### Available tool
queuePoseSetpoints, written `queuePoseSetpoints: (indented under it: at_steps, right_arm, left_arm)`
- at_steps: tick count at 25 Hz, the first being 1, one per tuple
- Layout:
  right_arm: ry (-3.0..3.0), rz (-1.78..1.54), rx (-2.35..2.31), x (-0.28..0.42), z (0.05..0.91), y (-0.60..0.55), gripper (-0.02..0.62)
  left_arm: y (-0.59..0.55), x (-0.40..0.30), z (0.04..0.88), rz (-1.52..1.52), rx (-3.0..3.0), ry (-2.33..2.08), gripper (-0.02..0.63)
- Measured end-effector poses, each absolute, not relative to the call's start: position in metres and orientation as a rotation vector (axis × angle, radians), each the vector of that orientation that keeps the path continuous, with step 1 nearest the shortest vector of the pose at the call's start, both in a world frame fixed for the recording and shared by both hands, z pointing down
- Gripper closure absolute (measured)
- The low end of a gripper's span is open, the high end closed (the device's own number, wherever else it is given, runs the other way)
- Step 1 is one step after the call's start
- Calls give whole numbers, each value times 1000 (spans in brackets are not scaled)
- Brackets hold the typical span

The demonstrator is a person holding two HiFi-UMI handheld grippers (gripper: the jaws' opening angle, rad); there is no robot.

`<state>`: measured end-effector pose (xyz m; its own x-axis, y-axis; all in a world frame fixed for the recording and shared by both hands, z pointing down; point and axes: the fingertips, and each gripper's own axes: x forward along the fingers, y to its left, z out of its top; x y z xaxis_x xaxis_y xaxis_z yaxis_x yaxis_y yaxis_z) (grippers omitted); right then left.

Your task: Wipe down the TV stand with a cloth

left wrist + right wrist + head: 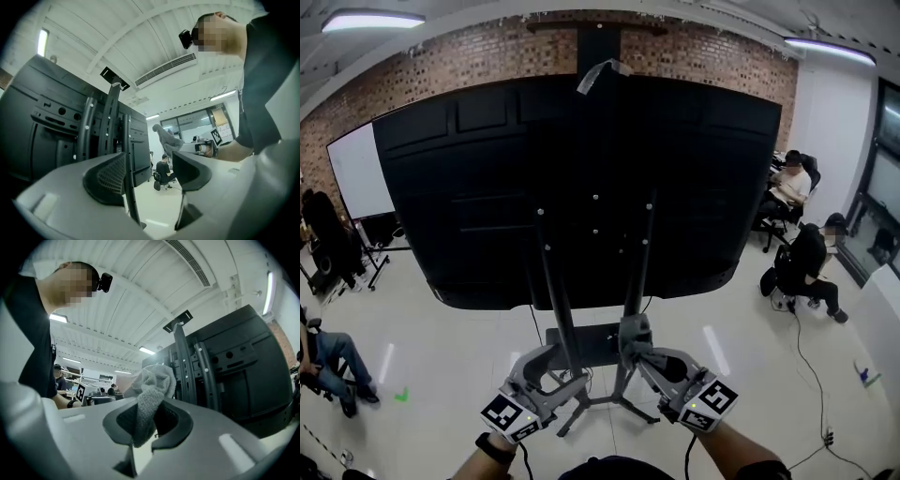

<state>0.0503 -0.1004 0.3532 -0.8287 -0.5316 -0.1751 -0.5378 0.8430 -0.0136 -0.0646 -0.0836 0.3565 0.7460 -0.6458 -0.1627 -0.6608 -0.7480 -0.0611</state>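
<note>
1. The TV stand (637,267) holds the middle of the head view. Its two black uprights rise from a splayed base on the pale floor (450,361) and carry the back of a big black TV (469,178).
2. The right gripper (649,358), lower centre-right, is clamped on a bunched grey cloth (634,336). In the right gripper view the jaws pinch the cloth's lower fold, and the rest puffs out above them.
3. The cloth sits low on the right-hand upright. It looks pressed against it, though the overlap makes contact hard to judge.
4. The left gripper (555,367), lower centre-left, has its jaws spread wide and grips nothing. In the left gripper view the left upright (563,319) runs between the jaws, close beside the left one.
5. Seated people (795,187) show at the right edge, and others at the left edge.
</note>
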Motion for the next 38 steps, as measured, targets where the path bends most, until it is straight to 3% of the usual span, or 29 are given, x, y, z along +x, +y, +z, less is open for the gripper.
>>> queuePoseSetpoints:
  at_steps: [6,23,38]
  right_arm:
    - [2809,200,-840,27,279,-158,561]
    - [2799,1008,-1026,3,28,-275,561]
    - [2725,1410,-1281,-26,-110,-350,561]
  left_arm:
    - [-134,-77,280,188,-2732,898,273]
    - [-218,-64,73,169,-2497,825,273]
    - [-290,-63,-20,114,-2441,936,273]
